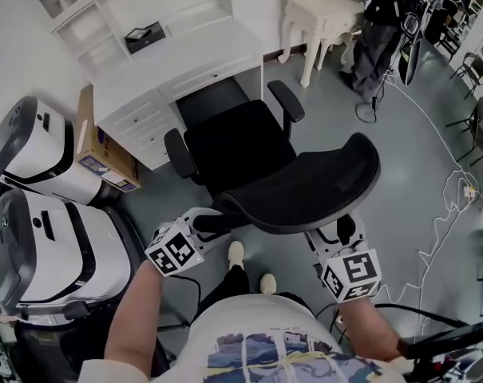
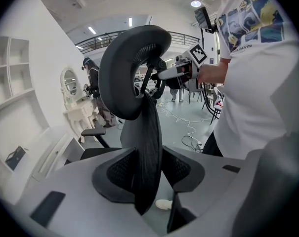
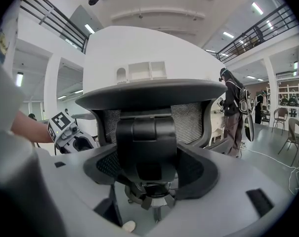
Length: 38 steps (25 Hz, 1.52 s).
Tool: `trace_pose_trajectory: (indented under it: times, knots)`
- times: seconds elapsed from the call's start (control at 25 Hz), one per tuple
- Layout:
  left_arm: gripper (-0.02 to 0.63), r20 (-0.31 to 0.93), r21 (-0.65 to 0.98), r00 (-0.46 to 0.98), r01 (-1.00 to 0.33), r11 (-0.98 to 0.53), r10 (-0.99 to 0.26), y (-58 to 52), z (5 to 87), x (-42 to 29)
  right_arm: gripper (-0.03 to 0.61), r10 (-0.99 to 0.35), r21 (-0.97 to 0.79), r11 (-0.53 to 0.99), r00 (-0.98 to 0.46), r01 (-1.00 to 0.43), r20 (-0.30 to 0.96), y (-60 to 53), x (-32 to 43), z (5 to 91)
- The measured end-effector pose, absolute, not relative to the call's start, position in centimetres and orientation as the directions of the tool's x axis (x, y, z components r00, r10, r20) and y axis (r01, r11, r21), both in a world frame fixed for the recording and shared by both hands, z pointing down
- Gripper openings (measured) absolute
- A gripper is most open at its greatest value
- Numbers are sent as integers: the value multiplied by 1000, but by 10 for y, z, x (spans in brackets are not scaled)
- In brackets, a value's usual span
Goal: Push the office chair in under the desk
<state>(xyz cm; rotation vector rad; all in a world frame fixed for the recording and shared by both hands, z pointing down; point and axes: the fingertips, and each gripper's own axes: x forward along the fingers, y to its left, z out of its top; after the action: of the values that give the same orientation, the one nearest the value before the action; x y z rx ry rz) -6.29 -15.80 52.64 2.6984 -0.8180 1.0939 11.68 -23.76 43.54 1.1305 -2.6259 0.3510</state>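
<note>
The black mesh office chair faces the white desk, its seat partly in front of the knee opening. Its backrest leans toward me. My left gripper is shut on the backrest's left edge; in the left gripper view the mesh edge is pinched between the pads, with the headrest above. My right gripper is behind the backrest at the right. In the right gripper view its jaws close on the black back bracket. My feet show under the chair.
A cardboard box and two white machines stand left of the desk. A white dressing table and a standing person are at the back right. Cables trail over the grey floor beside metal chairs.
</note>
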Motion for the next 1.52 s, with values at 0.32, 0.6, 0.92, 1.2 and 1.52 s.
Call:
trace_pose_trajectory:
  times: [0.32, 0.6, 0.92, 1.2, 1.52]
  knots:
    - [164, 663, -100, 601, -520, -848, -446, -184, 528, -85, 324, -672, -111, 671, -664, -733, 328, -265, 95, 437]
    - [163, 662, -108, 604, -509, -854, -444, -211, 528, -110, 324, -676, -111, 665, -659, -738, 330, -288, 71, 437]
    - [164, 647, -120, 611, -508, -853, -456, -239, 529, -129, 324, -680, -113, 658, -651, -745, 337, -318, 53, 439]
    - [164, 639, -119, 619, -506, -854, -456, -264, 528, -146, 324, -682, -115, 656, -651, -746, 334, -342, 35, 439]
    - [164, 630, -129, 622, -507, -852, -465, -289, 526, -160, 324, -681, -117, 657, -652, -745, 333, -368, 20, 439]
